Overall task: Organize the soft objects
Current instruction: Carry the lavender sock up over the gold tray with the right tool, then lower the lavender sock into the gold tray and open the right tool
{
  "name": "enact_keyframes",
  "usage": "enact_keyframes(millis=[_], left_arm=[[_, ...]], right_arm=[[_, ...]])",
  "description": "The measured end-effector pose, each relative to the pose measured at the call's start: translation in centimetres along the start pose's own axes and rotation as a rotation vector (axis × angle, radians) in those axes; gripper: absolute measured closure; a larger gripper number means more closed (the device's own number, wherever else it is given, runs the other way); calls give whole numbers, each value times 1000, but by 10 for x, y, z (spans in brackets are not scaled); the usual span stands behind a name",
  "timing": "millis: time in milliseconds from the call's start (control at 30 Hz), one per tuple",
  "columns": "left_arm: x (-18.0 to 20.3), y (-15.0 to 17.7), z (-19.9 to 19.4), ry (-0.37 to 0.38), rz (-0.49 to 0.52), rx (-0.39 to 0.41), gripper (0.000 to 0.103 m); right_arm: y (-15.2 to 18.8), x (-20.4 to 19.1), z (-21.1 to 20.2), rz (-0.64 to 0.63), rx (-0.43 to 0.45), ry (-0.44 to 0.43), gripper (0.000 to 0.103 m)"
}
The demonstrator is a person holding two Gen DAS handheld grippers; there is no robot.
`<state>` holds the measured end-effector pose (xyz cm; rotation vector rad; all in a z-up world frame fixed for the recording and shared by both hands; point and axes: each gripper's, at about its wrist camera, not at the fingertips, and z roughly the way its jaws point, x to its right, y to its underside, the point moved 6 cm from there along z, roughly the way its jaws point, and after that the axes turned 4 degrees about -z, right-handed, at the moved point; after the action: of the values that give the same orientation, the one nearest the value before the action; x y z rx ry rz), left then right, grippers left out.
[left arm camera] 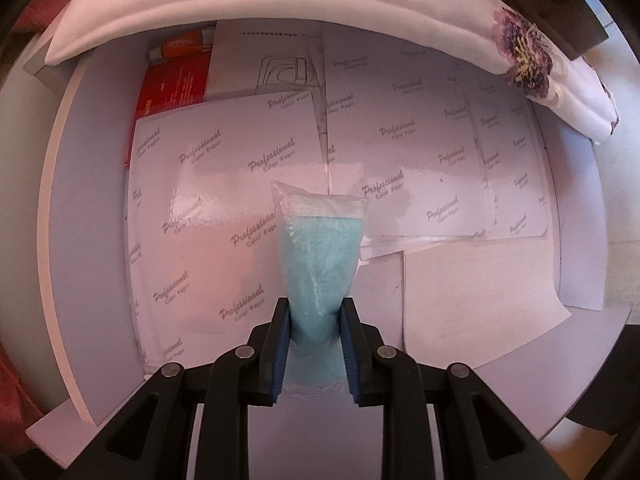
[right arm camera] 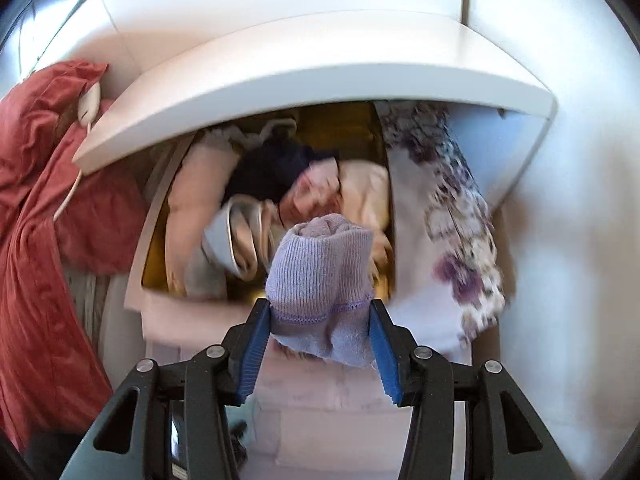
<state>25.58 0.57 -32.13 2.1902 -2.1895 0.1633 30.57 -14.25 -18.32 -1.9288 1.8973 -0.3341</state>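
Note:
In the left wrist view, a clear plastic bag with a soft light-blue item inside [left arm camera: 320, 248] hangs over an open white drawer [left arm camera: 92, 208]. My left gripper [left arm camera: 315, 304] is shut on the bag's lower part, pinching it narrow. In the right wrist view, my right gripper [right arm camera: 319, 304] is shut on a rolled lilac knitted cloth [right arm camera: 320, 264], whose loose end hangs below the pads. It is held above an open drawer [right arm camera: 160, 312] stuffed with beige, pink, grey and dark navy garments [right arm camera: 280, 172].
Glossy packs of colour paper [left arm camera: 224, 184], a sketch pad [left arm camera: 272, 60] and a red box [left arm camera: 176, 80] lie in the left drawer. A white floral cloth [left arm camera: 520, 56] drapes its far edge, and a floral cloth [right arm camera: 448, 208] hangs right of the clothes drawer. Red bedding [right arm camera: 36, 184] lies left.

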Motion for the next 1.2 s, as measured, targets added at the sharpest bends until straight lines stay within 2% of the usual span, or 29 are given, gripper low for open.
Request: enact_keyframes(millis=[167, 300, 533, 800, 900, 1000, 1200], left_arm=[[3, -1, 0, 7, -3, 1, 80], [2, 0, -1, 15, -10, 3, 80], [1, 2, -1, 22, -8, 6, 80], [1, 2, -2, 24, -7, 3, 80], [1, 2, -1, 24, -9, 3, 80], [0, 2, -1, 25, -11, 1, 80], [0, 2, 0, 20, -6, 2, 80]], right_arm=[[-18, -8, 44, 9, -72, 15, 54], [-19, -8, 72, 23, -123, 21, 54], [-30, 2, 88, 31, -124, 38, 51], [-36, 7, 87, 37, -133, 31, 47], [-35, 12, 81, 50, -130, 16, 41], [-32, 21, 70, 90, -125, -11, 31], [-37, 30, 45, 77, -59, 2, 33]])
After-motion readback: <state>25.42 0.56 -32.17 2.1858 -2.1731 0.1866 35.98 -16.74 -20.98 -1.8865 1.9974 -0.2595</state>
